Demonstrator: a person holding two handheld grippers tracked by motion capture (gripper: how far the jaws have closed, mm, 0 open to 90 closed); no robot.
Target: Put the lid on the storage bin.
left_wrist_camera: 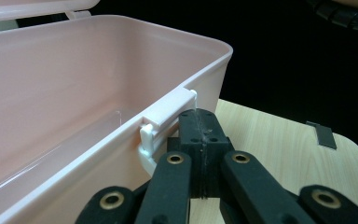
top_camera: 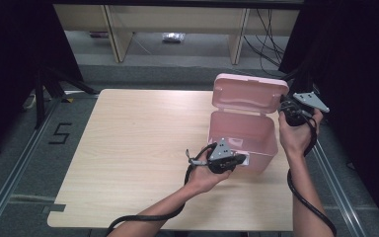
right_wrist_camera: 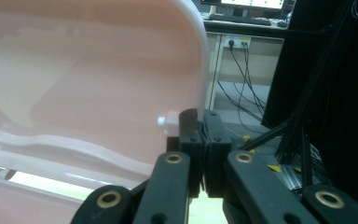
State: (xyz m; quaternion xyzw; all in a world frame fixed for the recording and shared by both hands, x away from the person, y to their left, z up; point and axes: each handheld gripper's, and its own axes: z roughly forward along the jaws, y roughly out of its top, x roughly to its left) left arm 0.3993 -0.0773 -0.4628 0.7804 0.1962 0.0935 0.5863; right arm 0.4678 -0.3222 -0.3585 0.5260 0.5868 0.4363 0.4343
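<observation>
A pink box stands open near the right edge of the desk, its lid raised upright at the back. The left gripper, held in the person's left hand, sits against the box's front wall beside the white latch; in the left gripper view its jaws are pressed together with nothing between them, tips just beside the latch under the rim. The right gripper, in the right hand, is up at the lid's right edge. In the right gripper view its jaws are closed together next to the lid's rim and a small white peg; whether they pinch the lid cannot be told. Cables trail off the near edge.
</observation>
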